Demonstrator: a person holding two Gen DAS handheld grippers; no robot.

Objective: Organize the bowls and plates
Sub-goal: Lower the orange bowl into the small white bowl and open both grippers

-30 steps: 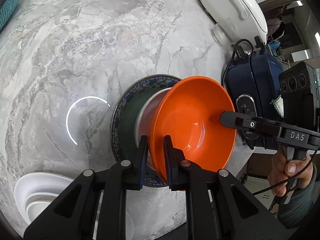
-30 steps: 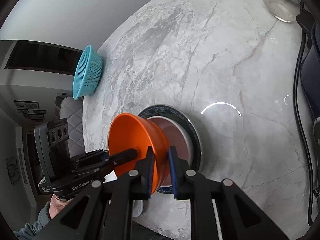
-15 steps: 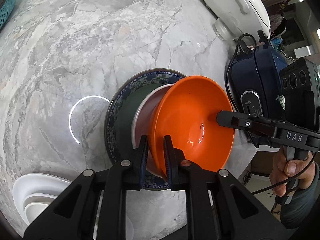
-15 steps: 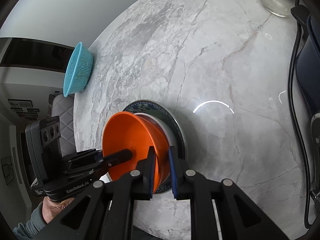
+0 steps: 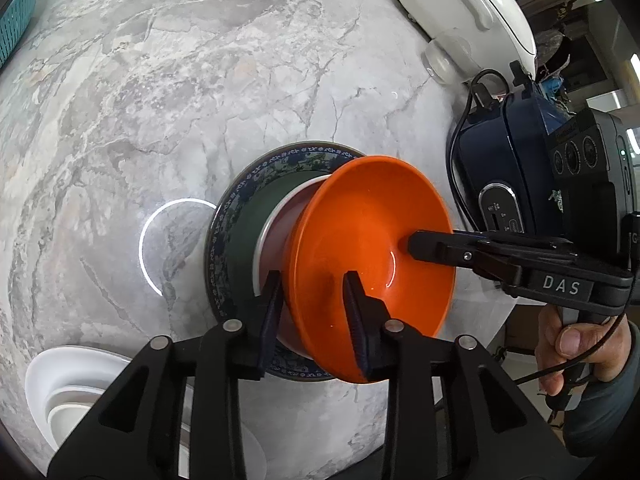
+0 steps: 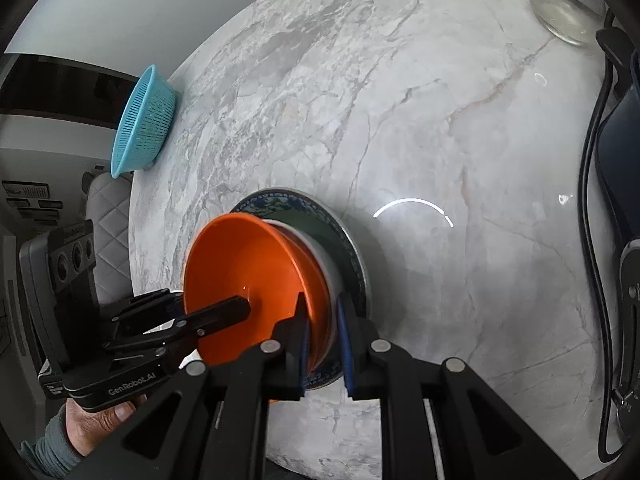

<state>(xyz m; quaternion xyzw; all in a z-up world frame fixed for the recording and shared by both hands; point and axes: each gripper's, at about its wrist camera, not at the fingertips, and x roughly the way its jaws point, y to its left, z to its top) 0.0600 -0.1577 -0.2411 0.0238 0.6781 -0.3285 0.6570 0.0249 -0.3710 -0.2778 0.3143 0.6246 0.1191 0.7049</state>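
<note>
An orange bowl (image 5: 372,240) (image 6: 248,264) rests tilted in a white bowl (image 5: 276,216) with a reddish inside. That bowl stands on a dark green plate with a blue patterned rim (image 5: 224,220) (image 6: 344,236). My left gripper (image 5: 312,304) straddles the orange bowl's near rim and its jaws are opening, with the pads off the rim. My right gripper (image 6: 322,320) is shut on the opposite rim, one finger inside the bowl. The right gripper's fingertip (image 5: 416,244) shows inside the bowl in the left wrist view.
Stacked white bowls (image 5: 72,384) sit at the table's near left edge. A teal colander (image 6: 144,120) stands at the far left edge. A white appliance (image 5: 468,12), a dark blue appliance (image 5: 504,168) with a black cable and a glass jar (image 6: 564,4) line the right side.
My left gripper's jaws have spread apart and let go of the orange bowl's rim. The orange bowl has settled lower into the white bowl. My right gripper keeps its grip.
</note>
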